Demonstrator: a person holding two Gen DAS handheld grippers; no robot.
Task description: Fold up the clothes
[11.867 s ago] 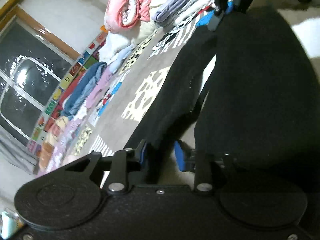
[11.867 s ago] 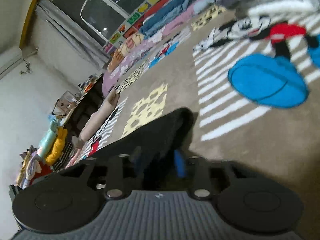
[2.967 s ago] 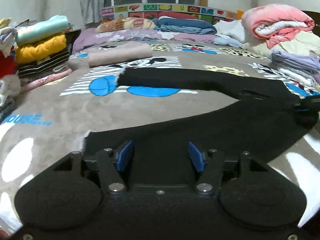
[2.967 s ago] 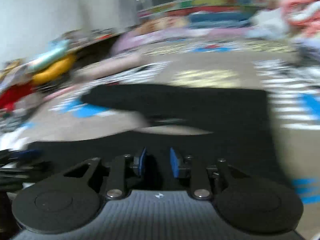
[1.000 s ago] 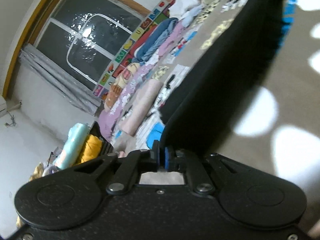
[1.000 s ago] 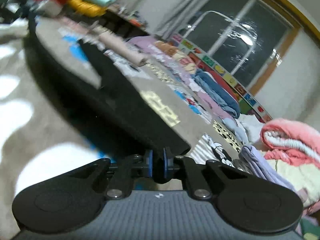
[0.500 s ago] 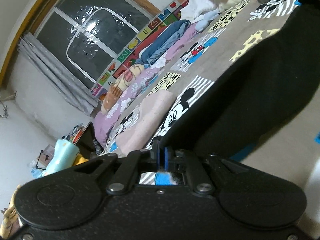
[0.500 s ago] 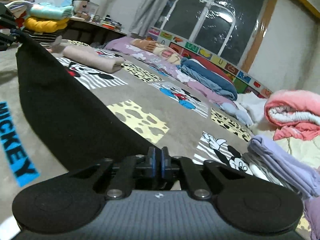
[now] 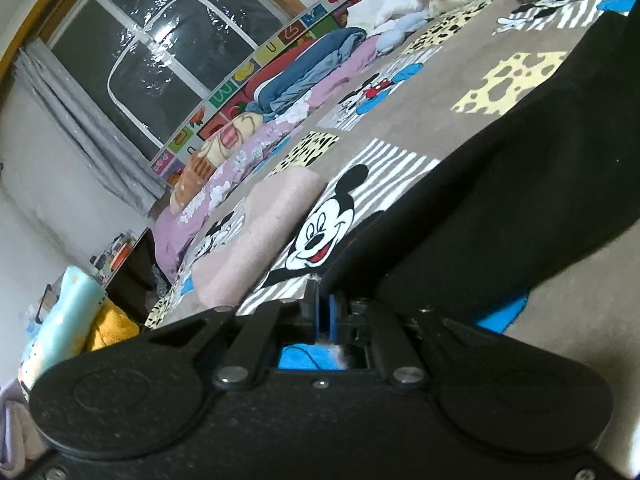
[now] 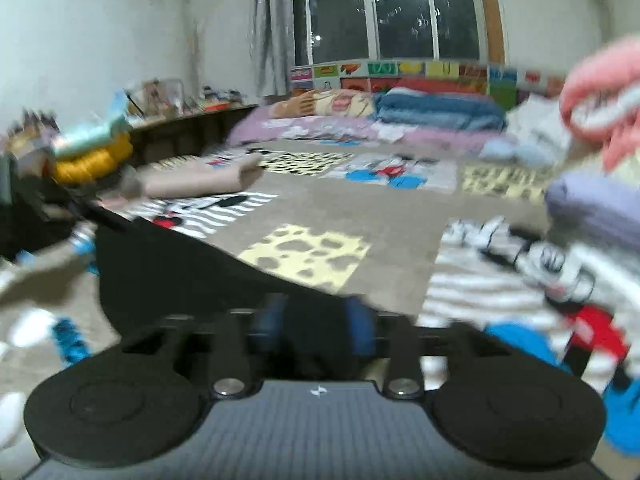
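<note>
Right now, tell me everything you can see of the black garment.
The black garment is plain, matte, soft-looking cloth lying as a long band across the cartoon-print blanket. One end is pinched in the left gripper, which is shut on it. The other end lies between the right gripper, whose jaws are opening. No label or fastening shows.

Right wrist view motion-blurred: folded stacks [image 10: 592, 208] at right smeared, cut by edge. Black garment [image 10: 192, 272] blurs under the gripper body. Left view: garment [image 9: 520, 184] cut off at right edge; shelf clutter [image 9: 116, 248] too small.
</note>
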